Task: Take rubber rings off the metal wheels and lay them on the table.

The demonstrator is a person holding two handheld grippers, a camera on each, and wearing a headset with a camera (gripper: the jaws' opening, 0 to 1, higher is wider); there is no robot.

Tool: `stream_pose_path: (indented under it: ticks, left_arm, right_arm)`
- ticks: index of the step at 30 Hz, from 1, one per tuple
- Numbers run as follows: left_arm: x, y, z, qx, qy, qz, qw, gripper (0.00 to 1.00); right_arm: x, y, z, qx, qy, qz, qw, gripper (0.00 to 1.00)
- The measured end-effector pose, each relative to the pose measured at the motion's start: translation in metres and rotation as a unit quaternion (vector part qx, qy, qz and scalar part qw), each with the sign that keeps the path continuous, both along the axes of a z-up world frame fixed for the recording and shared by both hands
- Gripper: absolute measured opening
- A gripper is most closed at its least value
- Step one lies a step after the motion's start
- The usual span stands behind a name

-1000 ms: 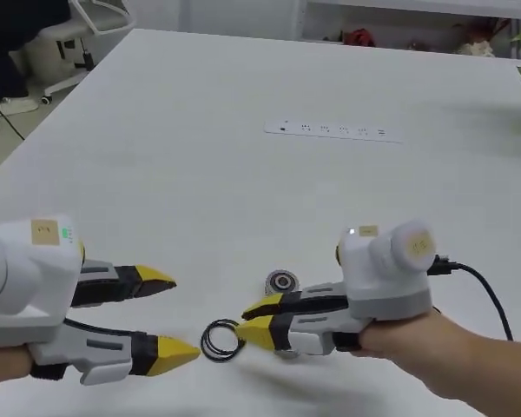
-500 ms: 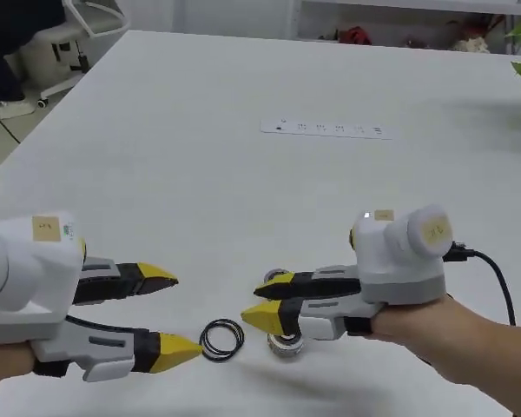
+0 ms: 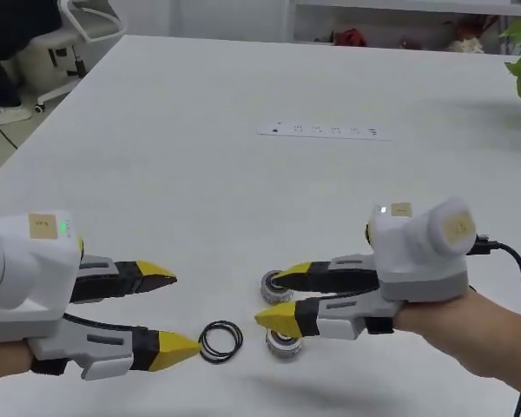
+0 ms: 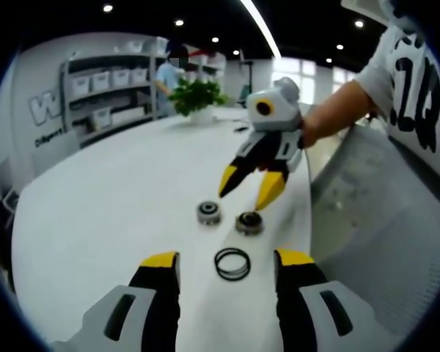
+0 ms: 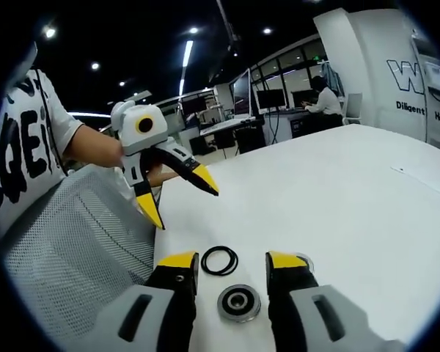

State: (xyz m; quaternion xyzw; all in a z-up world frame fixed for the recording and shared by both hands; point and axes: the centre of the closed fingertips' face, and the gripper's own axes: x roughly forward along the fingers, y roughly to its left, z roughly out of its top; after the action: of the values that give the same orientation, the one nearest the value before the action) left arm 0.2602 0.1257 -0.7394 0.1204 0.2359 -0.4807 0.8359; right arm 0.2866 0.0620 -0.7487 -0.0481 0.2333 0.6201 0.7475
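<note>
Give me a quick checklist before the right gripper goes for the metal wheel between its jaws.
1. Right gripper open: ok, jaws apart, nothing held.
2. Left gripper open: ok, jaws apart, nothing held.
3. Nearer round metal wheel lined up: ok, in the right gripper view it lies between that gripper's jaws.
4. Thin black rubber rings laid on the white table: ok, flat, apart from both wheels.
5. Second round metal wheel on the table: ok, beside the nearer one, not touching it.
6. Rubber ring on the nearer wheel: cannot tell, too small.
</note>
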Motion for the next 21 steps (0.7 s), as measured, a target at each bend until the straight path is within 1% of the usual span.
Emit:
stream_pose_path:
  ticks: [8, 21]
  left_arm:
    - [0.0, -0.001, 0.003, -0.001, -0.001, -0.003, 1.0, 0.52]
    - [0.0, 0.0, 0.007, -0.003, -0.005, -0.003, 1.0, 0.54]
  right_arm:
    - [0.001, -0.015, 0.0, -0.011, -0.016, -0.007, 0.9998, 0.39]
    - [0.002, -0.04, 0.007, -0.021, -0.04, -0.026, 0.9987, 0.46]
